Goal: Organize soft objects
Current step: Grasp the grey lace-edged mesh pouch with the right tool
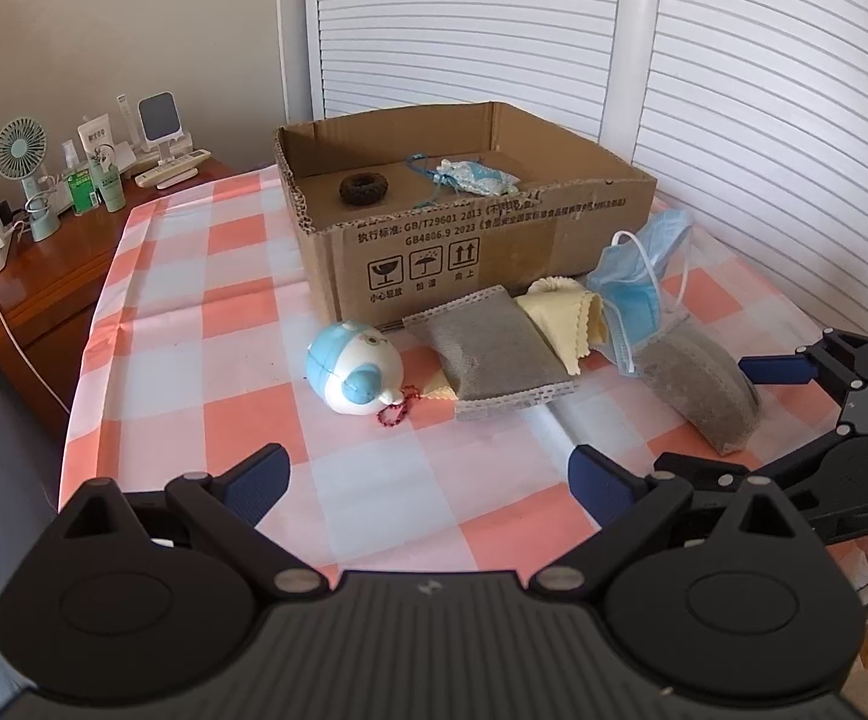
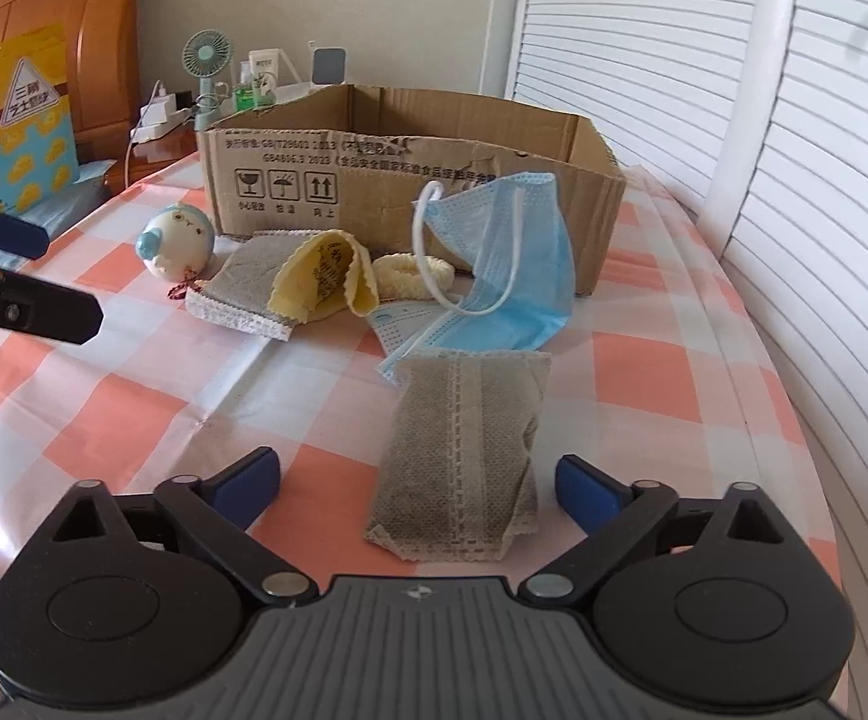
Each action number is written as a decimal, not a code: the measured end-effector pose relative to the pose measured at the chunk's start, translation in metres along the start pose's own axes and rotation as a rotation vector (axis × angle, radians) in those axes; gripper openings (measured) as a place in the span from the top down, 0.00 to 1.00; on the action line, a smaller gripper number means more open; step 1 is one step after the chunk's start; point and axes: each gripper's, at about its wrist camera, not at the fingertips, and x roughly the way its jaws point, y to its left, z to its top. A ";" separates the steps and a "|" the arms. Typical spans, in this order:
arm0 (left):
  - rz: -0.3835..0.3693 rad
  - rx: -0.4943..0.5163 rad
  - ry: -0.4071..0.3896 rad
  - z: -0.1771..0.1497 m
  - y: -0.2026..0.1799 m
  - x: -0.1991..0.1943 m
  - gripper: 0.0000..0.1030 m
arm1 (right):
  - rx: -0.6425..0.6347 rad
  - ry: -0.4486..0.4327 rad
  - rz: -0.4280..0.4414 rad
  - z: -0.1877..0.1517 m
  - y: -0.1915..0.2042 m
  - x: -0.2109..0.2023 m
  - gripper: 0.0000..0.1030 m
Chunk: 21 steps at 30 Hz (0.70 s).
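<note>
Checked pink-and-white cloth (image 2: 134, 420) covers the table, with a corrugated cardboard box (image 2: 410, 180) open-topped at the back. Nearest lies a grey mesh pouch (image 2: 464, 462), oblong, its long axis running away from the right gripper (image 2: 416, 480), whose blue pads stand wide on either side of its near end, not pressing it. Behind sit a crumpled blue mask (image 2: 524, 276), another grey pouch (image 1: 488, 354), a yellow cloth (image 2: 326, 276). Left gripper (image 1: 428, 480) gapes wide, empty.
</note>
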 end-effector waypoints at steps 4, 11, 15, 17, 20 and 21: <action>0.003 0.006 0.000 0.001 0.002 0.005 0.04 | 0.018 0.002 -0.010 0.005 -0.004 0.001 0.17; 0.010 0.013 -0.001 0.005 0.007 0.015 0.04 | 0.029 0.009 -0.030 0.011 -0.005 0.005 0.33; 0.016 0.034 -0.004 0.010 0.010 0.021 0.04 | 0.033 0.010 -0.044 0.012 -0.007 0.005 0.44; 0.020 0.045 -0.014 0.013 0.011 0.024 0.04 | 0.037 0.010 -0.042 0.012 -0.008 0.005 0.45; 0.026 0.055 -0.030 0.018 0.015 0.031 0.06 | 0.035 0.010 -0.044 0.012 -0.008 0.006 0.45; 0.027 0.058 -0.036 0.020 0.017 0.033 0.06 | 0.036 0.011 -0.044 0.012 -0.007 0.006 0.45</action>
